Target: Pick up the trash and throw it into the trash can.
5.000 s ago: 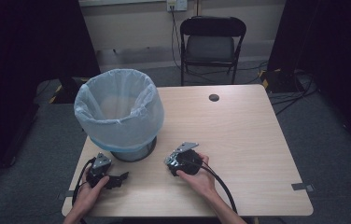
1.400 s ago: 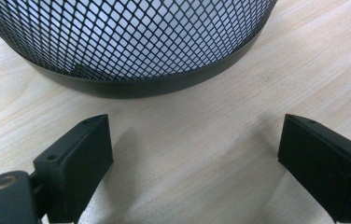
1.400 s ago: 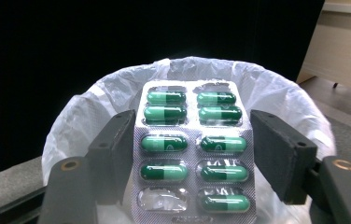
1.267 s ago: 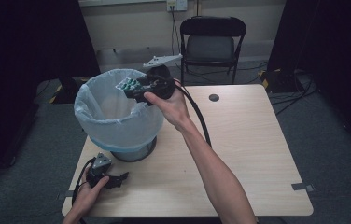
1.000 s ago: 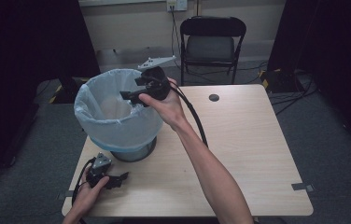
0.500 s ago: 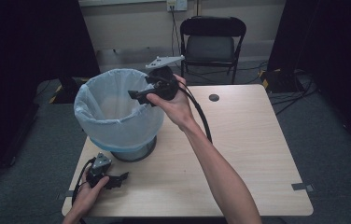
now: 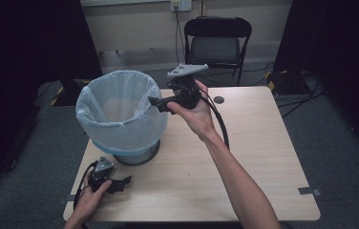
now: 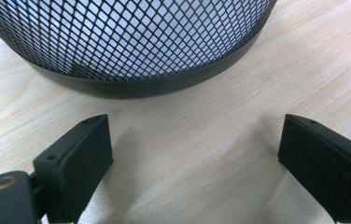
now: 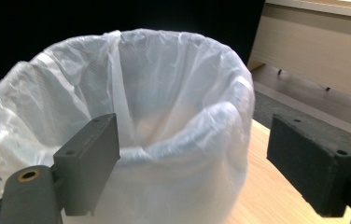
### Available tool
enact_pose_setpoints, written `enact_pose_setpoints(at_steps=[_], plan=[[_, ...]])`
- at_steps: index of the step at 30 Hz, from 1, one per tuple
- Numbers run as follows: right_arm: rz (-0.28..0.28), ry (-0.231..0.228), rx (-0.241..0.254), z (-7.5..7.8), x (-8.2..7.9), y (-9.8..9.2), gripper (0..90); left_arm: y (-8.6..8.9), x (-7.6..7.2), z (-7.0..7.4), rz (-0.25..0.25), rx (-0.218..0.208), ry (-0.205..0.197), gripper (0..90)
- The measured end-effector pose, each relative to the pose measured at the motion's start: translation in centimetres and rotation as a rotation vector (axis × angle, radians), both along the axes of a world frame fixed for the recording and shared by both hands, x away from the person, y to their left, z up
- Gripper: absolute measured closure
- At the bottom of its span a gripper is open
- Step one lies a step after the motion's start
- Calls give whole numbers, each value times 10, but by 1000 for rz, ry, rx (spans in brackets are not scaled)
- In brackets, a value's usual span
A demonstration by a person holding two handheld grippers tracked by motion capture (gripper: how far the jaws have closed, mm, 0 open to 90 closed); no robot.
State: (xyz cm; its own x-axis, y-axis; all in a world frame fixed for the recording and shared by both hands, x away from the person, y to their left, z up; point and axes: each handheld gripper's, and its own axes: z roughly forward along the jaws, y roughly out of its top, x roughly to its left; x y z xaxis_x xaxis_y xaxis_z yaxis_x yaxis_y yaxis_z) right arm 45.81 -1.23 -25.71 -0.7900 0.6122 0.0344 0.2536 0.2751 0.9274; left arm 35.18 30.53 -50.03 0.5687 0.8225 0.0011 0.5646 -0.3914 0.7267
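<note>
A black mesh bin (image 7: 135, 153) lined with a white plastic bag (image 7: 119, 112) stands on the left half of the wooden table (image 7: 244, 162). My right gripper (image 7: 161, 103) is held in the air just right of the bag's rim, pointing at it. It is open, and in the right gripper view nothing lies between its jaws (image 9: 197, 163), with the bag (image 9: 131, 116) behind them. My left gripper (image 7: 121, 182) rests on the table in front of the bin. It is open, its jaws wide apart (image 8: 194, 163) facing the mesh wall (image 8: 131, 42).
A black folding chair (image 7: 218, 43) stands behind the table. A small dark round disc (image 7: 219, 99) lies near the table's far edge. Cables run on the floor at the back right. A strip of tape (image 7: 309, 191) sits at the table's right front edge.
The right gripper rose from the table with a small crumpled thing, held it over the bin, opened, and has drawn back to the right of the rim. The left gripper stayed put.
</note>
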Motion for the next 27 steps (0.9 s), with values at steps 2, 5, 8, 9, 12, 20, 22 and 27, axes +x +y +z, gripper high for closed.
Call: enact_pose_setpoints(at_steps=[2,5,8,9,12,20,22,27], plan=[[-7,-3,-5,-1,-3,-4,162,0,0,0,0,0,0,93],[-24,-2,-18,-5,-8,-11,162,0,0,0,0,0,0,93],[-38,0,-40,-12,-14,-19,164,0,0,0,0,0,0,93],[-43,4,-40,-14,-15,-22,164,0,0,0,0,0,0,93],[-52,13,-58,-21,-20,-30,163,0,0,0,0,0,0,93],[-106,16,-71,-44,-40,-57,153,0,0,0,0,0,0,93],[-128,22,-74,-53,-44,-66,155,0,0,0,0,0,0,93],[-184,56,-88,-77,-54,-90,155,0,0,0,0,0,-1,93]])
